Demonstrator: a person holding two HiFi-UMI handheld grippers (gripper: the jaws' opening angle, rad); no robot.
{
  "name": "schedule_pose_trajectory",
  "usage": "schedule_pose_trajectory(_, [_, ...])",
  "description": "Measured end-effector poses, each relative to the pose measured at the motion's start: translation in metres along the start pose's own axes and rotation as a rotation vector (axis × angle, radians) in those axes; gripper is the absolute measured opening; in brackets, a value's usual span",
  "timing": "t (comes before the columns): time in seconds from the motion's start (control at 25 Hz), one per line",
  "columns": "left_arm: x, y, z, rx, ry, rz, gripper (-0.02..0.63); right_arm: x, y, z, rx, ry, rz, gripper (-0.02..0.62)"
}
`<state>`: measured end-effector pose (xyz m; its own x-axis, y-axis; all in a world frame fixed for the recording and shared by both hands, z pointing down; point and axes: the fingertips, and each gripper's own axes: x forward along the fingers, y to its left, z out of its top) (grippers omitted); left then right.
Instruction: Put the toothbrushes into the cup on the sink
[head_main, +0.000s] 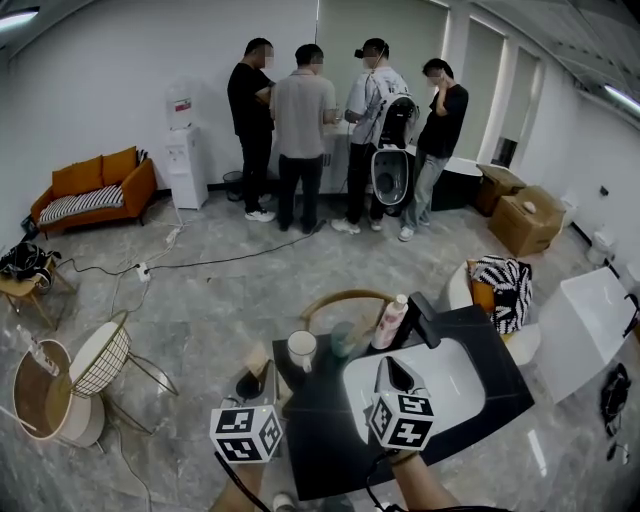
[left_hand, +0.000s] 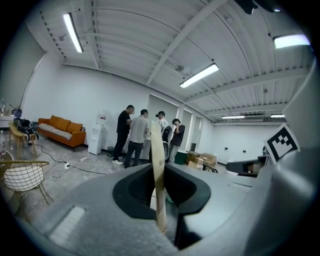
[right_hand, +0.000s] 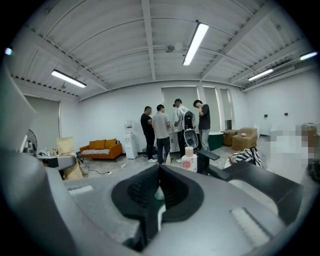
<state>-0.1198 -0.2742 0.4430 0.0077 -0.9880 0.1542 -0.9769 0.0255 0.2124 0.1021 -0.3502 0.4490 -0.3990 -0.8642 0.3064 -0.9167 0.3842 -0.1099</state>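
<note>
Left gripper (left_hand: 160, 189): jaws narrow, pinching a toothbrush (left_hand: 156, 150) with a flat tan handle, upright, faint lettering. Right gripper (right_hand: 159, 189): jaws pressed together, over the sink (head_main: 485, 345). White cup (head_main: 302, 349) at the sink's far left corner; I can't make out its contents.

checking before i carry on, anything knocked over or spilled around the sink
Nothing stands out. The cup and the bottle stand upright by the sink, and no spill shows. Only a loose cable trails across the floor.
</note>
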Motion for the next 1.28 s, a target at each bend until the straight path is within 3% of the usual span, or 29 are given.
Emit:
schedule_pose_trajectory(0.84, [0.050,-0.019,0.005,0.063,0.017,-0.065,0.043,0.032,-0.009,-0.018,0.073,0.047,0.014,0.003])
schedule_pose_trajectory(1.28, [0.087,-0.022,0.026,0.068,-0.027,-0.090,0.043,0.044,-0.019,-0.023,0.081,0.068,0.005,0.003])
